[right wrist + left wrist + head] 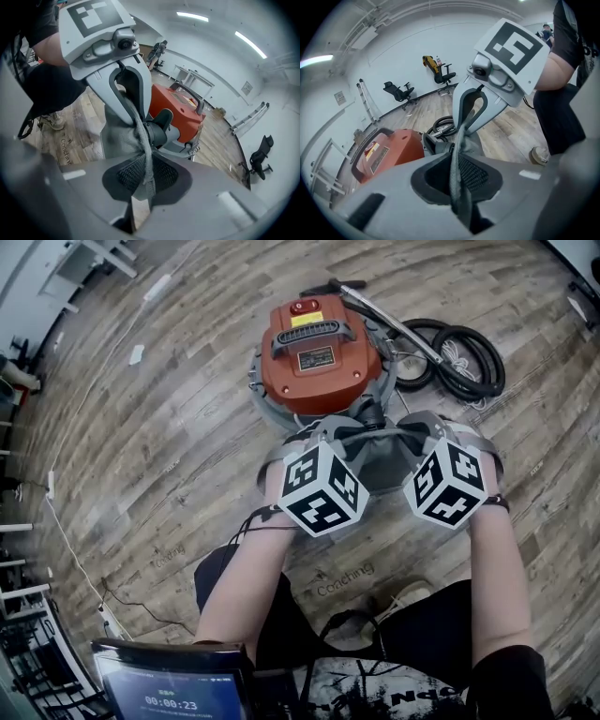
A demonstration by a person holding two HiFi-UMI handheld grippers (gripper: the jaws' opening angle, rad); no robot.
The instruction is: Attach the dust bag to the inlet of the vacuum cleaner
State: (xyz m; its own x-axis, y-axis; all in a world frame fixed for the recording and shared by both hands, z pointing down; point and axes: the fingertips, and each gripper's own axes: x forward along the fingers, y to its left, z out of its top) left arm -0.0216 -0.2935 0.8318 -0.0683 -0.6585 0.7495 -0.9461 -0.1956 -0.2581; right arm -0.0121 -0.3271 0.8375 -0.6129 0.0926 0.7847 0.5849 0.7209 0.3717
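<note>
The orange vacuum cleaner (314, 348) stands on the wood-look floor (169, 427), with its black hose (455, 352) coiled beside it. On its lid are a yellow sticker and a dark plate with print, both too small to read. The grey dust bag (380, 463) hangs on the near side of the machine, stretched between the two grippers and bunched right up against the black inlet (157, 129). Whether the bag's mouth sits over that inlet cannot be told.

The left gripper (457, 176) has its jaws almost together, pinching a narrow fold of the bag's grey cloth that runs up between the mesh-faced pads. The right gripper (145, 176) is closed just as tightly on another fold of the same cloth, which trails from its pads toward the inlet. Each one carries a white cube with black square markers (a pattern, not letters).

The readable writing is sparse. The word "Coaching" (342, 579) is printed on the floor just in front of the person's knees, and it shows again in the right gripper view beside a shoe. A tablet (173, 681) at the bottom edge of the head view shows "00:00:23". The person's dark shirt has white lettering that cannot be made out.
</note>
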